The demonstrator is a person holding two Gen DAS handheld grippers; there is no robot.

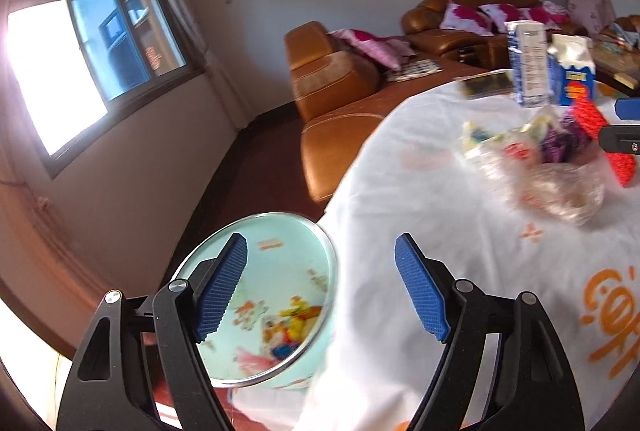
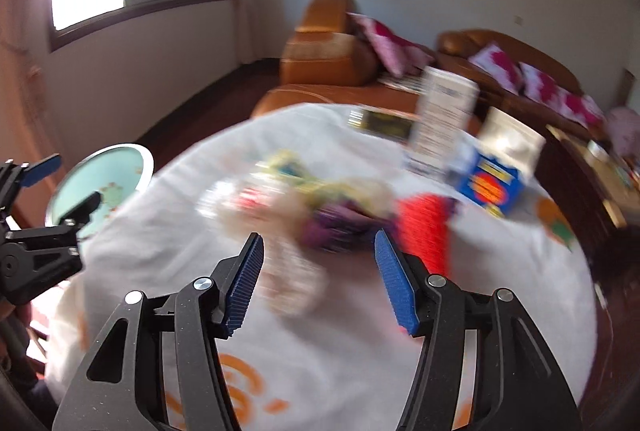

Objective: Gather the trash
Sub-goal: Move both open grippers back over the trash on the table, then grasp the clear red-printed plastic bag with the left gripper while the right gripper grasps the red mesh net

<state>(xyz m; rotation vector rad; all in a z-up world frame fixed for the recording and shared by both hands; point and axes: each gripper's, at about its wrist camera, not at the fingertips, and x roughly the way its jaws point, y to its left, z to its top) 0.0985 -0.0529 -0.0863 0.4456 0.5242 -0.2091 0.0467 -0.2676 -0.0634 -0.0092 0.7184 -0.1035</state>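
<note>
Both grippers spread, nothing between the fingers. Trash pile (image 2: 316, 207) — clear crinkled bag, purple wrapper, red packet (image 2: 424, 235) — lies mid-desk (image 2: 340, 351), just ahead of the right gripper (image 2: 320, 281), nearer it than the left gripper (image 1: 320, 289). The left one sits at the desk edge, over the mint bin (image 1: 280, 271) below. Pile runs roughly crosswise to the right fingers. Two cartons (image 1: 552, 67) stand beyond; printing is too blurred to read.
</note>
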